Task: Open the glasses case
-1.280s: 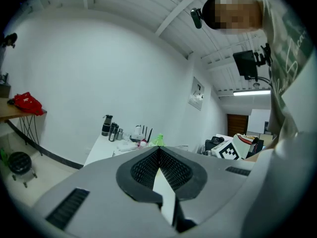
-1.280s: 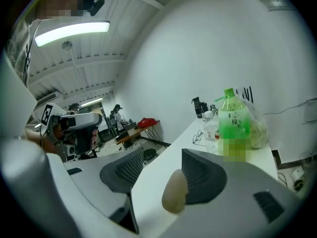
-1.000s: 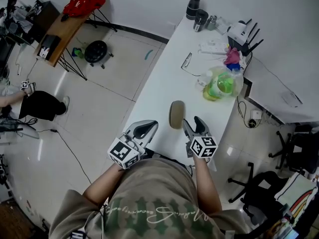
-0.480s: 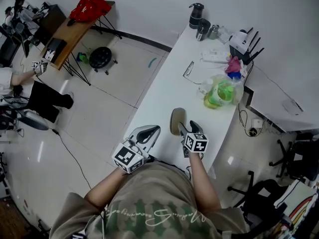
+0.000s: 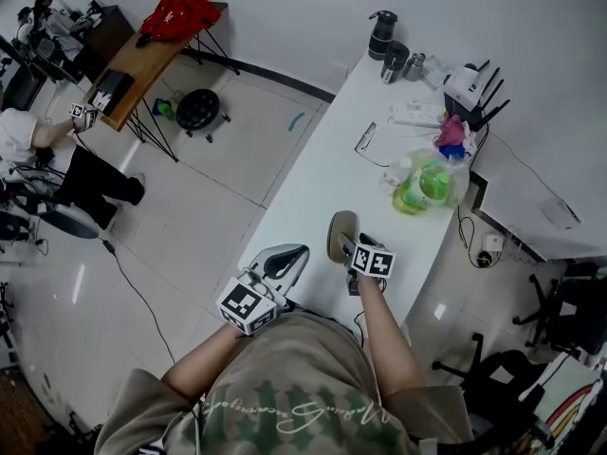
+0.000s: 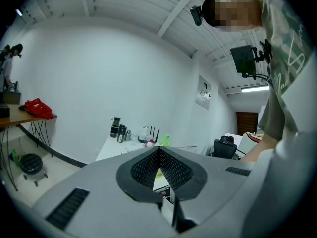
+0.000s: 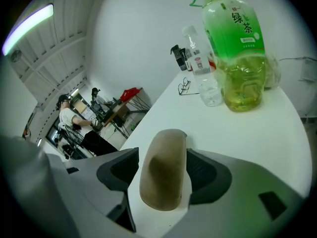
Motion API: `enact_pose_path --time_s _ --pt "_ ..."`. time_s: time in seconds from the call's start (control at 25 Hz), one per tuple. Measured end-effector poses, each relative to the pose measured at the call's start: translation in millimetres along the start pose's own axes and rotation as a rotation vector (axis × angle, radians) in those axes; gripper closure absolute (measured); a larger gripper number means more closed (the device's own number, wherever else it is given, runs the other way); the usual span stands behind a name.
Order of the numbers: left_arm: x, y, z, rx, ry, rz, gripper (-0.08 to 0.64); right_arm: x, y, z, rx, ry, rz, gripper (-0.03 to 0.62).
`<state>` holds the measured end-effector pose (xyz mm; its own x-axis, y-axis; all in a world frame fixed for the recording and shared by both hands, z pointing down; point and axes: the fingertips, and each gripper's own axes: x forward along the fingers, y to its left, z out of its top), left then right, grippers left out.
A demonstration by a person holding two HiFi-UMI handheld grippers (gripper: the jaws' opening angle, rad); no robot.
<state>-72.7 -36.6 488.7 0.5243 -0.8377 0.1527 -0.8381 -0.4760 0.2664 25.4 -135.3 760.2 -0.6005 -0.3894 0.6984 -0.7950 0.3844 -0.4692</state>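
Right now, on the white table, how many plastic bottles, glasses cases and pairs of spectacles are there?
Plastic bottles: 2, a large green tea bottle and a small clear bottle
Tan oval glasses case: 1
Thin wire-framed spectacles: 1
Total: 4

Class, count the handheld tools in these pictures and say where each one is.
2. The left tool, shut, hovers at the white table's near left corner. The right tool, jaws having just opened wider, straddles the tan glasses case without gripping it. None seems hidden.
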Motion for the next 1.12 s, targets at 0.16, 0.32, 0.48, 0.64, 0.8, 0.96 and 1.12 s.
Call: enact_pose_path --time_s 0.16,0.32,0.48,0.64,0.8,0.96,1.12 --pt "-0.7 5.4 0.9 -0.006 0.003 0.022 0.554 8.9 0.0 -5.4 -0.039 0.056 -0.024 0.313" --pt "0.3 6.7 1.7 -0.026 0.005 0.017 0.554 19.0 4.4 -5.3 -0.026 0.077 -0.001 0.313" --pt "2.1 5.3 2.1 -0.036 0.007 0.006 0.554 25.6 3.7 -4.1 -0.039 0.099 -0.005 0.313" --pt "4.4 7.7 0.4 -0.039 0.014 0.01 0.554 33.5 -1.1 -10.1 -0.02 0.126 -0.005 0.313" --pt "3.1 10.4 0.0 -0.038 0.023 0.016 0.554 38.9 -1.4 -11.8 -0.029 0.141 -0.013 0.308" --pt "0.6 16.6 -3.8 -0.052 0.028 0.026 0.554 46.5 -2.9 -16.5 -0.037 0.159 -0.014 0.299" --pt "3.6 13.5 5.6 -0.098 0.012 0.023 0.554 54.0 -5.6 -25.1 0.038 0.172 0.031 0.281"
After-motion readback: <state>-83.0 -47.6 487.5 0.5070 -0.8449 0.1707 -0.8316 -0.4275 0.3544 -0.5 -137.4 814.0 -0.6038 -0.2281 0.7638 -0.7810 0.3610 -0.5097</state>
